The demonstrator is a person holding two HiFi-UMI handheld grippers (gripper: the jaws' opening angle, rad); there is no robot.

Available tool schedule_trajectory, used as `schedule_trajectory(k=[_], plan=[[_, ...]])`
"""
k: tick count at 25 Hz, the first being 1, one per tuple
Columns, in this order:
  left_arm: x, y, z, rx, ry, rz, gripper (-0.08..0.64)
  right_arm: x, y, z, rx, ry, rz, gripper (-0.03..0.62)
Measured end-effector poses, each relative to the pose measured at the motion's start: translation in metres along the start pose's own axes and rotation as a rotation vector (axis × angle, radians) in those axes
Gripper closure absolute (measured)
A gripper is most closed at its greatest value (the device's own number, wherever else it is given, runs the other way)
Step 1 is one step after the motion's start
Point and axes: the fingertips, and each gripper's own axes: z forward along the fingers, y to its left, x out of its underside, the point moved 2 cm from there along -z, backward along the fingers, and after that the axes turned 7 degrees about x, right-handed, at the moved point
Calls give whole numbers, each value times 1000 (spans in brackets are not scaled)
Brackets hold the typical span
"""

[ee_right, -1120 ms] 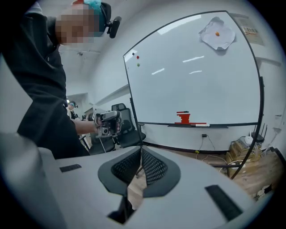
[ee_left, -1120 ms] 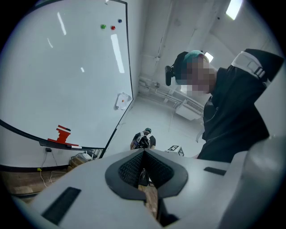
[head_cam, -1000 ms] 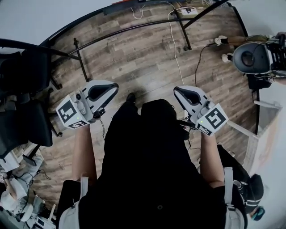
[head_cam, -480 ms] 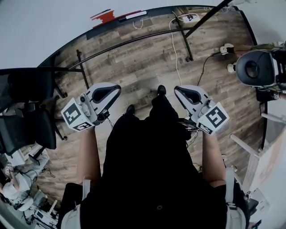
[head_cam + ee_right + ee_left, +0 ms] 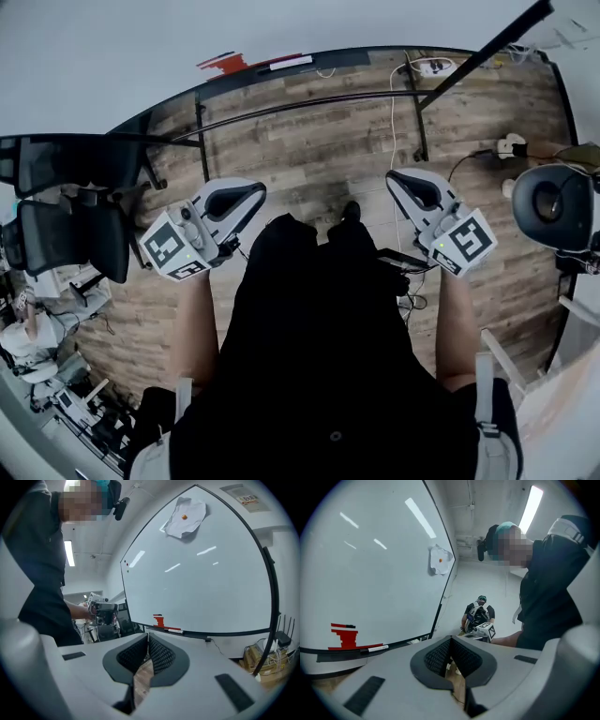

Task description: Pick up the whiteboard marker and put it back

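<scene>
The marker lies on the whiteboard's ledge, just beside a red block and well apart from both grippers; the left gripper and the right gripper are held over the wooden floor, either side of the person's dark clothing; each gripper's fingers are pressed together at the tips, with nothing between them; a sheet of paper hangs high on the whiteboard.

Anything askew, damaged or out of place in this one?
Only one small thing: a crumpled sheet of paper hangs crooked high on the whiteboard, pinned by an orange magnet. The marker lies on the tray. The left gripper and right gripper are shut and empty.
</scene>
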Motion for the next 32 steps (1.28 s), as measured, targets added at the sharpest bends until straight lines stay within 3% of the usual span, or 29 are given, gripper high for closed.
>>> schedule_trajectory(k=[6,11,19,24,32], plan=[[-12,29,11,-93,38,41,548,-8,-28,19,-29,-11,-26,572],[-16,71,17,-116,64,63,548,-31,-43,55,-38,-12,-74,572],[-6,149,33,-155,212,139,548,-74,-65,126,-58,-4,-98,572],[8,179,48,-151,274,139,548,-89,-73,164,-95,43,-165,572],[16,210,63,-135,234,124,548,-85,-84,197,-138,73,-147,572]])
